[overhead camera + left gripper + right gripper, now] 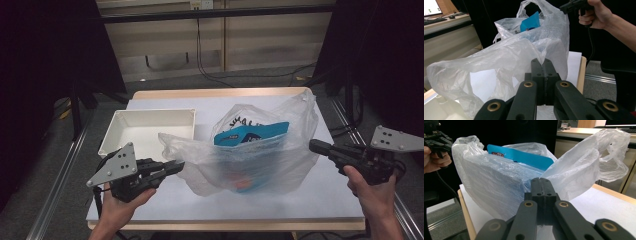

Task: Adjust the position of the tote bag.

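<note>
Fingers of both grippers pressed together, empty; plastic bag (260, 160) veils its blue packet (252, 134).

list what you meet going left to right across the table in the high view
left gripper → white tray → clear plastic bag holding a blue packet → right gripper

Clear plastic bag (272, 160) holds a blue packet (252, 134); white tray (112, 132).
</note>
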`<state>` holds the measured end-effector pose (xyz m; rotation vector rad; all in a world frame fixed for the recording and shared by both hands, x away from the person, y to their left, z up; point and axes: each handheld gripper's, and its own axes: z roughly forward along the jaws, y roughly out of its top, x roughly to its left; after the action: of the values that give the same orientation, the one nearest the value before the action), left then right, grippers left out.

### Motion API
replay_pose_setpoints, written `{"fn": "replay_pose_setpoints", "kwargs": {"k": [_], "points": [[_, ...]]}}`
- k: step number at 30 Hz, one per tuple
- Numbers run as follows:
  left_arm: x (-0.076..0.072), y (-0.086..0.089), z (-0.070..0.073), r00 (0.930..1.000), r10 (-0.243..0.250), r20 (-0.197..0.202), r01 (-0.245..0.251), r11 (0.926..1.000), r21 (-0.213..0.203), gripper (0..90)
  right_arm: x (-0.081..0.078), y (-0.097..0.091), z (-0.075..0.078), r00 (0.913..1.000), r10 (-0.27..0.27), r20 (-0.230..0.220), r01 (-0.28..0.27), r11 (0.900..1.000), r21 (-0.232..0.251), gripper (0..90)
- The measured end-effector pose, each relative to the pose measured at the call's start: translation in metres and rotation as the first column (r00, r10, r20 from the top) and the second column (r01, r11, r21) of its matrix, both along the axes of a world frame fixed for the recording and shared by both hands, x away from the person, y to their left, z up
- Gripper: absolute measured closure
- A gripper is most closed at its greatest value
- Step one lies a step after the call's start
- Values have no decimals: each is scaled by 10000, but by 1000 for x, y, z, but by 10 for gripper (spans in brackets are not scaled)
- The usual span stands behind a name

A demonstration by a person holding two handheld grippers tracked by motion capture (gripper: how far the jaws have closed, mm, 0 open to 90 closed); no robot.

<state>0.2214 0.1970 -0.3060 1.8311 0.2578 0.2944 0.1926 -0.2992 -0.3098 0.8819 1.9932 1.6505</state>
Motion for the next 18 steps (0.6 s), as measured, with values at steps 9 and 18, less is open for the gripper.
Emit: {"fn": "replay_pose_setpoints", "kwargs": {"k": [9,18], "points": [[-10,-2,-6,9980,-566,-293,563,9983,-118,900,-12,0,-6,9999,113,-82,-113,9999,-88,900],[-14,-7,-16,9983,-461,-343,475,9981,391,900,-16,3,-18,9979,284,-589,-304,9990,-323,900]]}}
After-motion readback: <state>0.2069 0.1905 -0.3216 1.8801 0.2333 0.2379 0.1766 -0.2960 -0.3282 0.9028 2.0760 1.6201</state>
